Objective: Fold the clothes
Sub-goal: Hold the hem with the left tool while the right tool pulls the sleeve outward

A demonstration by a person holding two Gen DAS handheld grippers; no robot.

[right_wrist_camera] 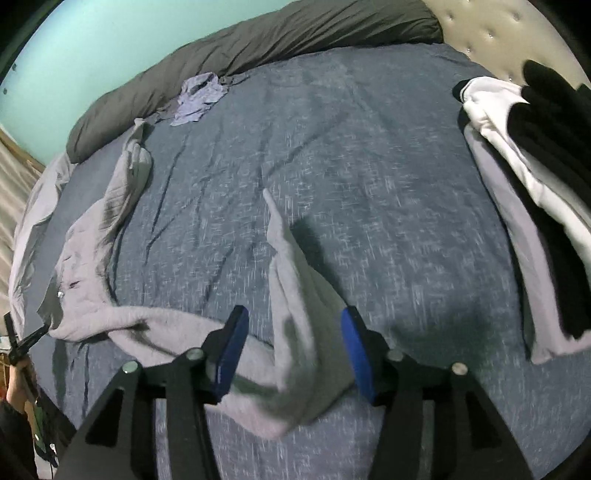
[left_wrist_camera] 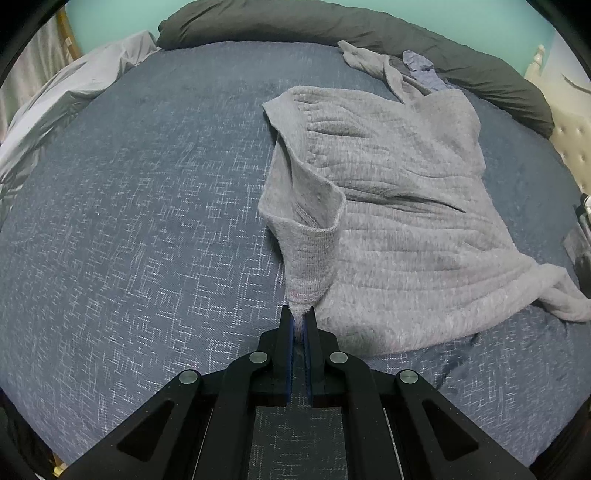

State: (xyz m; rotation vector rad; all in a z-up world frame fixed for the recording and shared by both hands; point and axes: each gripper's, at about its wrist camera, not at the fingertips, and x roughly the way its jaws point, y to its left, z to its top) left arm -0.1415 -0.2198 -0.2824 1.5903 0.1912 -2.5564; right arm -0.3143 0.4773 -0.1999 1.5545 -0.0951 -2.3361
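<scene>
I see a gray sweater (left_wrist_camera: pixel 388 206) lying spread out on the blue bed cover (left_wrist_camera: pixel 129 221). My left gripper (left_wrist_camera: pixel 299 314) pinches the end of one sleeve (left_wrist_camera: pixel 314 266), its fingers pressed tight on the cloth. My right gripper (right_wrist_camera: pixel 291 325) has its blue pads (right_wrist_camera: pixel 352 339) spread apart. The other sleeve (right_wrist_camera: pixel 295 295) lies between them, and the pads do not squeeze it.

Past the sweater, a small blue-purple cloth (right_wrist_camera: pixel 199 99) sits crumpled near a long dark gray pillow (left_wrist_camera: pixel 332 29) at the far edge of the bed. To the right of the sweater, near the padded headboard (right_wrist_camera: pixel 498 29), is a pile of folded clothes (right_wrist_camera: pixel 535 206), white and black. To the left of the sweater, a light gray sheet (left_wrist_camera: pixel 55 110) bunches up at the bed's side. Nothing lies on top of the sweater.
</scene>
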